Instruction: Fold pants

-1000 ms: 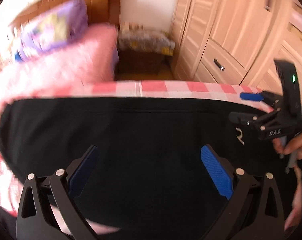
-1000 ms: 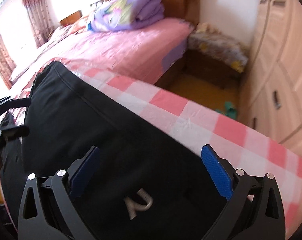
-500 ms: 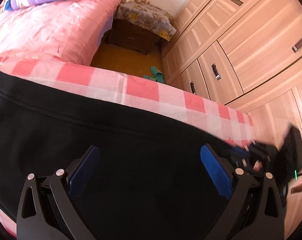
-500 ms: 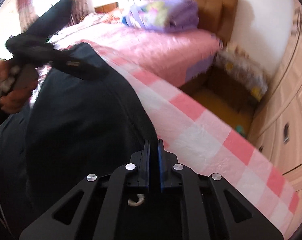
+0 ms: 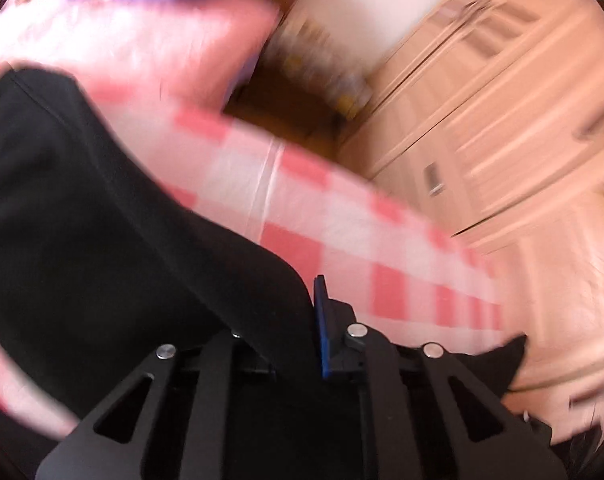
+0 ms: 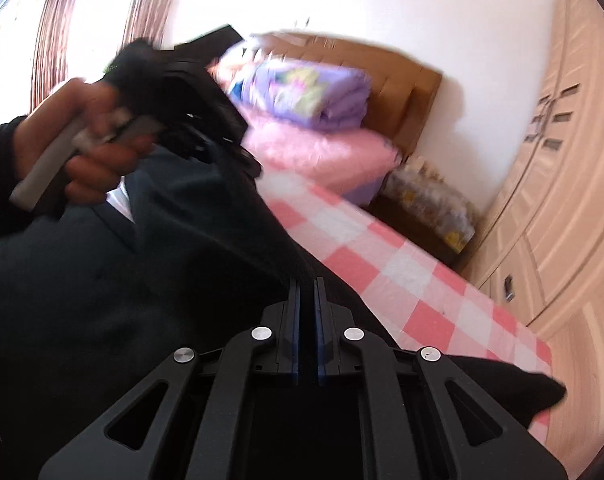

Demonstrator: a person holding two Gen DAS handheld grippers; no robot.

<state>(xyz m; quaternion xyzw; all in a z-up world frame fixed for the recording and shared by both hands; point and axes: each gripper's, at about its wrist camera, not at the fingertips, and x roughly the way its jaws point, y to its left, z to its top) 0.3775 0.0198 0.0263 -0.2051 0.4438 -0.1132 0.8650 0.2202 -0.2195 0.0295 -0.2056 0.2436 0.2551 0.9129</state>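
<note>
The black pants point(image 5: 82, 240) lie over a pink-and-white checked cloth point(image 5: 322, 220). My left gripper point(image 5: 298, 304) is closing its jaws on a fold of the pants; the fabric drapes over one finger and presses on the blue pad point(image 5: 321, 320) of the other. In the right wrist view my right gripper point(image 6: 307, 292) is shut on the pants point(image 6: 102, 300), with black fabric running into its pads. The cloth stretches up from there to the left gripper point(image 6: 242, 156), held in a hand point(image 6: 82, 140) at the upper left. Both views are motion-blurred.
A pink bed point(image 6: 322, 152) with a folded purple quilt point(image 6: 310, 92) and wooden headboard stands behind the checked cloth point(image 6: 382, 248). A covered bedside cabinet point(image 6: 426, 204) fills the gap beside it. Pale wood wardrobes point(image 6: 562, 200) line the right side.
The left gripper, open over the flat pants half a second ago, has closed on the fabric. Both grippers have raised the pants off the cloth, and both views have swung.
</note>
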